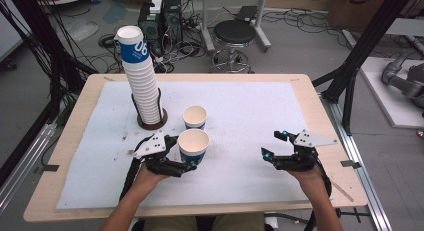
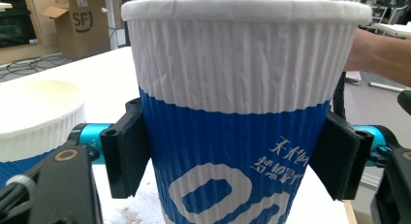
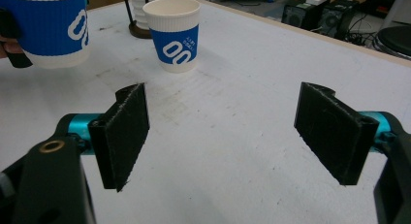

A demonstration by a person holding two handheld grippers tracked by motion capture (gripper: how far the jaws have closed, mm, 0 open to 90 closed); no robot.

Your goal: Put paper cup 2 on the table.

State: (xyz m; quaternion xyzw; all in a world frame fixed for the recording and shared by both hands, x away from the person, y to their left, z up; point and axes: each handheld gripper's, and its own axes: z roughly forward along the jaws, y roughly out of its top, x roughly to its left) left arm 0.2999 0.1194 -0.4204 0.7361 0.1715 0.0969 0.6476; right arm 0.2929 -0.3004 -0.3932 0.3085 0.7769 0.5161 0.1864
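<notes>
A white-and-blue ribbed paper cup (image 1: 193, 145) stands upright between the jaws of my left gripper (image 1: 185, 154), near the front middle of the white mat. In the left gripper view both black pads (image 2: 127, 153) press on the blue band of the cup (image 2: 232, 88), so the left gripper (image 2: 232, 156) is shut on it. A second, like cup (image 1: 194, 117) stands free just behind it, also seen as the cup (image 3: 173, 32) and the cup (image 2: 34, 117). My right gripper (image 1: 274, 145) hovers at the front right; the right gripper (image 3: 223, 136) is open over bare mat.
A tall stack of the same cups (image 1: 140, 81) leans in a wire holder on a round brown base (image 1: 151, 124) at the back left of the mat (image 1: 250, 106). Beyond the wooden table's far edge stand a black stool (image 1: 234, 33) and computer towers (image 1: 160, 18).
</notes>
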